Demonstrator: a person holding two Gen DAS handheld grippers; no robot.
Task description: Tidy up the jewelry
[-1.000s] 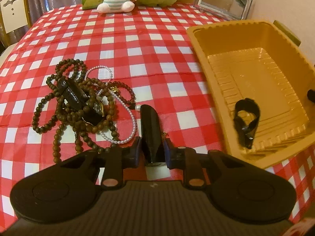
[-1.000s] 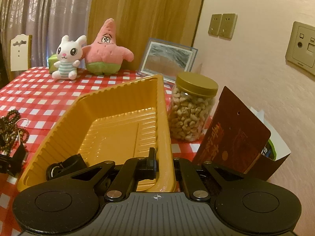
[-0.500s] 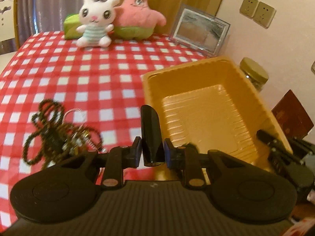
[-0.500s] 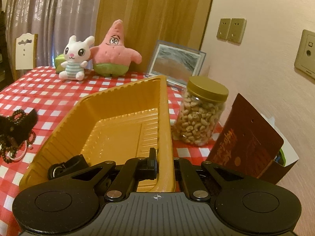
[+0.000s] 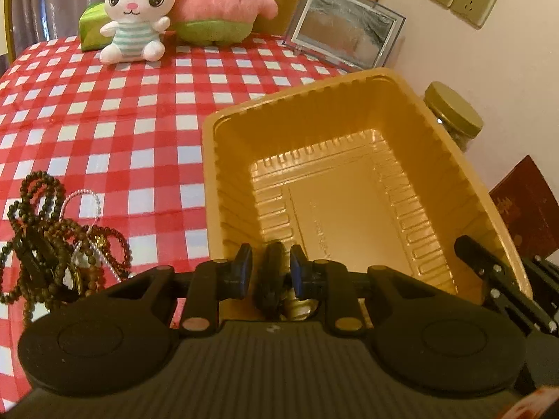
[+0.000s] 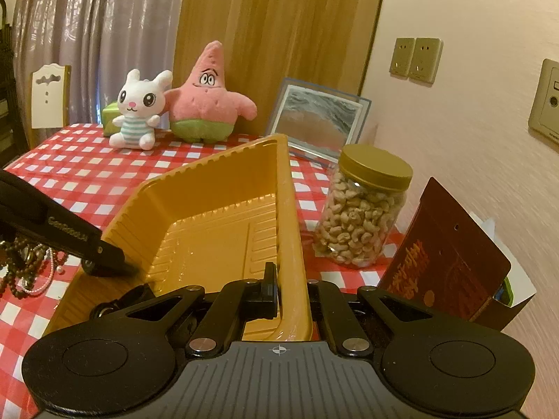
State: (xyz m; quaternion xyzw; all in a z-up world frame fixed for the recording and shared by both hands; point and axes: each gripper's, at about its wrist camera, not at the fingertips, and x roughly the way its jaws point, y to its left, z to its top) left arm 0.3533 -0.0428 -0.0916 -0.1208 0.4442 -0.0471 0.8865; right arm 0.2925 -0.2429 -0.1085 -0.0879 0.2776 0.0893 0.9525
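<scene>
Left gripper (image 5: 268, 272) now hangs over the near end of the yellow tray (image 5: 436, 132). A second ago it was down at the tablecloth (image 5: 104, 104) beside the bead pile, clamped on a black hair clip (image 5: 269, 279); half a second ago it was in transit, jaws still tight on the clip.

Jaws now stand apart, a gap on each side of the clip. The clip sits between and just below them, tipping down toward the tray floor. Judgement: release is under way or just made, so this piece counts as delivered.

Right gripper (image 6: 290, 296) has not shifted: jaws clamped on the tray's near rim, one finger inside, one outside, steadying it.

Remaining: bead necklaces (image 5: 45, 244) and pearl strand (image 5: 82, 195), well to the left of the left jaws, on the cloth. Judgement: those go next.
</scene>
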